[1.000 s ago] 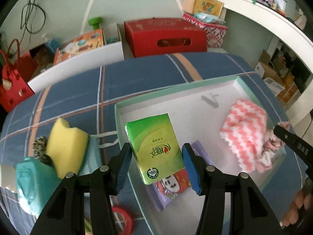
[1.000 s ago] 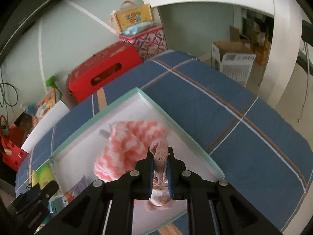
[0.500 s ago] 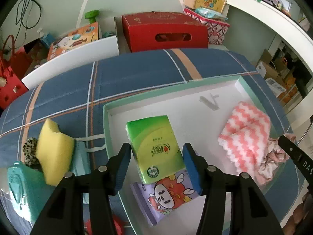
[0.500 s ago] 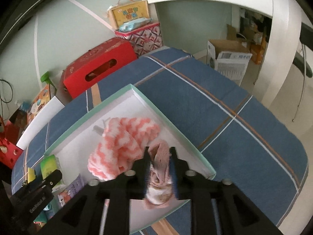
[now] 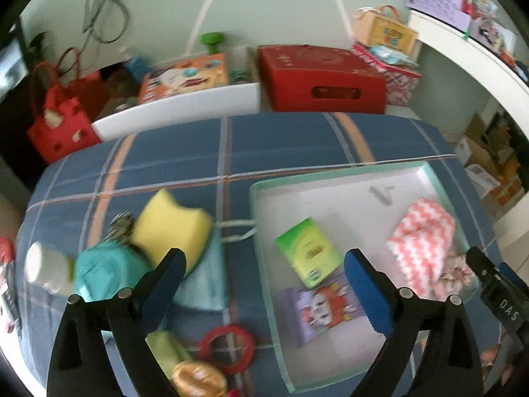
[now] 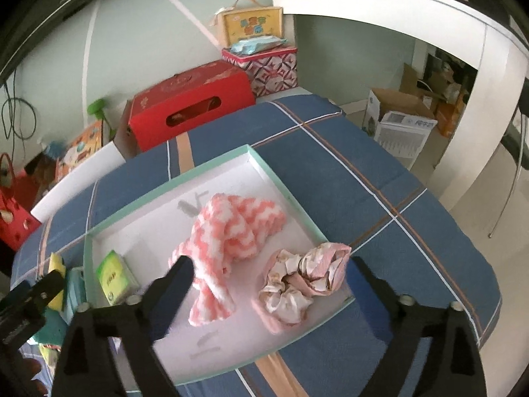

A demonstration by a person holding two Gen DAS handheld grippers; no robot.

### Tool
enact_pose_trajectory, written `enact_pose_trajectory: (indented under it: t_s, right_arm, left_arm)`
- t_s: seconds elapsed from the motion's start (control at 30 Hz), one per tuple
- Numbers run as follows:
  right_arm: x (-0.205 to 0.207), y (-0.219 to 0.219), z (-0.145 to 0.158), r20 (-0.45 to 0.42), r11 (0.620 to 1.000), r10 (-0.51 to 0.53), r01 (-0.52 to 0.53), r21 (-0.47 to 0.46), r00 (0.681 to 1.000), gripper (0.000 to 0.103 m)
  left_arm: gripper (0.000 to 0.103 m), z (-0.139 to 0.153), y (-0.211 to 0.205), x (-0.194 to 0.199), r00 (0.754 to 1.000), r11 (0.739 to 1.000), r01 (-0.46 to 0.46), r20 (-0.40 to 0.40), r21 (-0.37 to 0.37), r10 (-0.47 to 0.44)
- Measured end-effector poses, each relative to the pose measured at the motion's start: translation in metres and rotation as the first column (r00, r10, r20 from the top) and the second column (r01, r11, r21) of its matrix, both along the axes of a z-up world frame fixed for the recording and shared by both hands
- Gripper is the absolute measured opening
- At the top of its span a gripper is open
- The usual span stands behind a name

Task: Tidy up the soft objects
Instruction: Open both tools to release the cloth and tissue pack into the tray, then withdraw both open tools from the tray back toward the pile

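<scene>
With both drops made, the left claw (image 5: 263, 278) and right claw (image 6: 269, 281) have just been opening and now gape, nothing pinched. In the white tray (image 5: 330, 185) lie the green tissue pack (image 5: 307, 256), the striped cloth (image 6: 231, 231) and the pink scrunchie (image 6: 304, 281). Next, I judge, comes a reach for the yellow sponge (image 5: 172, 228) waiting outside on the plaid surface (image 5: 281, 145).

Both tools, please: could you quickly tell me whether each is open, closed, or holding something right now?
Left tool: open, just released the green tissue pack into the tray.
Right tool: open, just released the pink scrunchie.
</scene>
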State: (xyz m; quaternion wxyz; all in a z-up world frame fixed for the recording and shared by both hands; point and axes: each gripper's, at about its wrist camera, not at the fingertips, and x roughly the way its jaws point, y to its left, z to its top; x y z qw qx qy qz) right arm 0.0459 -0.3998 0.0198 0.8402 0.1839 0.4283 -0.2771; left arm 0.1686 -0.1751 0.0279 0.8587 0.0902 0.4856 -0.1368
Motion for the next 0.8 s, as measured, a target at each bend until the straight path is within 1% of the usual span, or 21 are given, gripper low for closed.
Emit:
enact_pose_trajectory:
  t_s: [0.03, 0.13, 0.3, 0.4, 0.5, 0.7, 0.8]
  right_arm:
    - [0.000, 0.001, 0.000, -0.002, 1.000, 0.007, -0.007, 0.006, 1.000, 0.103]
    - [-0.002, 0.005, 0.005, 0.017, 1.000, 0.022, -0.022, 0.010, 1.000, 0.103]
    - [0.000, 0.021, 0.016, 0.052, 0.998, 0.060, -0.060, -0.005, 0.997, 0.103]
    - [0.004, 0.031, 0.019, 0.064, 0.997, 0.083, -0.084, 0.000, 0.994, 0.103]
    - [0.010, 0.042, 0.019, 0.065, 0.992, 0.124, -0.126, 0.027, 0.990, 0.103]
    - [0.018, 0.069, 0.021, 0.115, 0.975, 0.200, -0.209, 0.072, 0.973, 0.103]
    - [0.024, 0.083, 0.019, 0.112, 0.962, 0.249, -0.259, 0.090, 0.962, 0.103]
  left_arm:
    - [0.096, 0.001, 0.007, -0.003, 1.000, 1.000, -0.012, -0.003, -0.005, 0.012]
    - [0.096, 0.004, 0.029, -0.010, 0.998, 0.998, -0.055, -0.010, -0.024, 0.055]
    - [0.096, 0.015, 0.064, -0.022, 0.993, 0.991, -0.120, 0.017, -0.053, 0.121]
    - [0.096, 0.020, 0.085, -0.027, 0.986, 0.986, -0.161, 0.040, -0.049, 0.163]
    - [0.096, 0.022, 0.105, -0.031, 0.978, 0.979, -0.200, 0.054, -0.048, 0.203]
    - [0.096, 0.013, 0.148, -0.035, 0.963, 0.960, -0.268, 0.006, -0.081, 0.269]
    - [0.096, 0.010, 0.163, -0.037, 0.954, 0.950, -0.299, -0.004, -0.091, 0.300]
